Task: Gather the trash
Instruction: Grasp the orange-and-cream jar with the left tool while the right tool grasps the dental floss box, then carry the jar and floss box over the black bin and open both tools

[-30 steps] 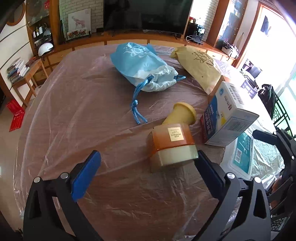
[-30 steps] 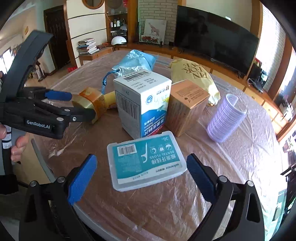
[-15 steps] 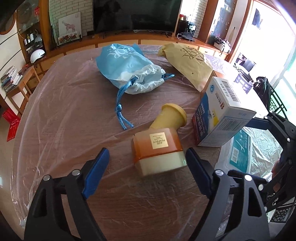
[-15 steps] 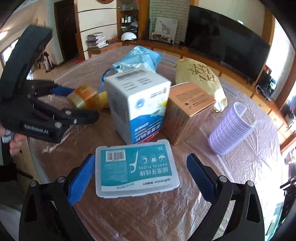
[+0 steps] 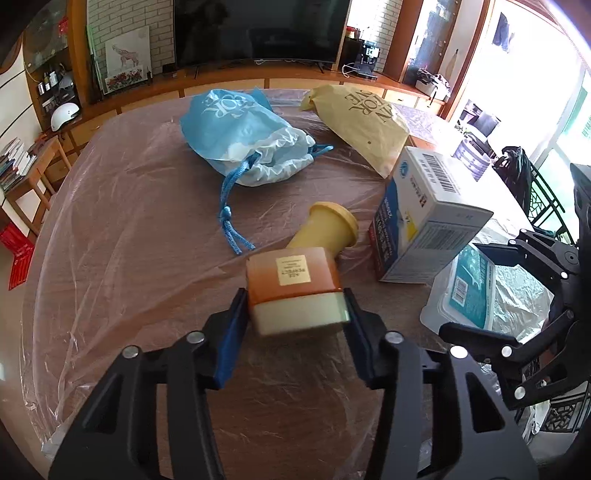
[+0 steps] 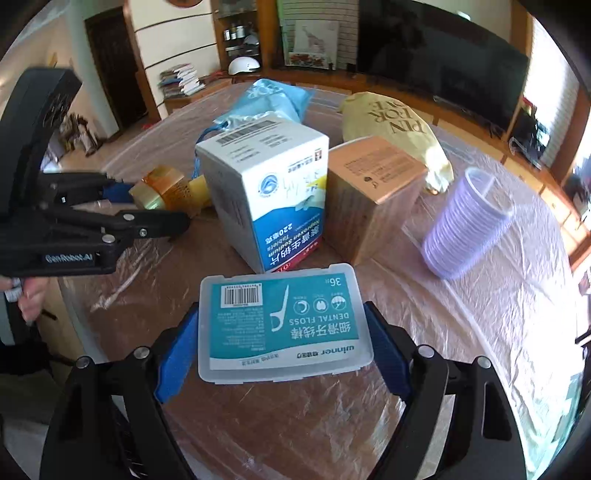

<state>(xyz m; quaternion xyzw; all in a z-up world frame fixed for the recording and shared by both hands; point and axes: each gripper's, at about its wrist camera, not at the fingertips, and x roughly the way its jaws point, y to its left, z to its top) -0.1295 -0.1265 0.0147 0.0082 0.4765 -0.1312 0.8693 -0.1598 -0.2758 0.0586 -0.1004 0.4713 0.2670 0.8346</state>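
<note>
Orange cosmetic bottle, lying on its side, sits btwn the left gripper jaws, pads clamped on its base; yellow cap end points away. Dental floss box sits btwn the right gripper jaws, pads touching both short sides.

Beyond the jaws: tablet carton, brown box, purple hair roller, blue drawstring bag, yellow pouch.

Progress est.: early; first two items gripped, nothing binned, approx. five left.

Dark television on wooden sideboard
</note>
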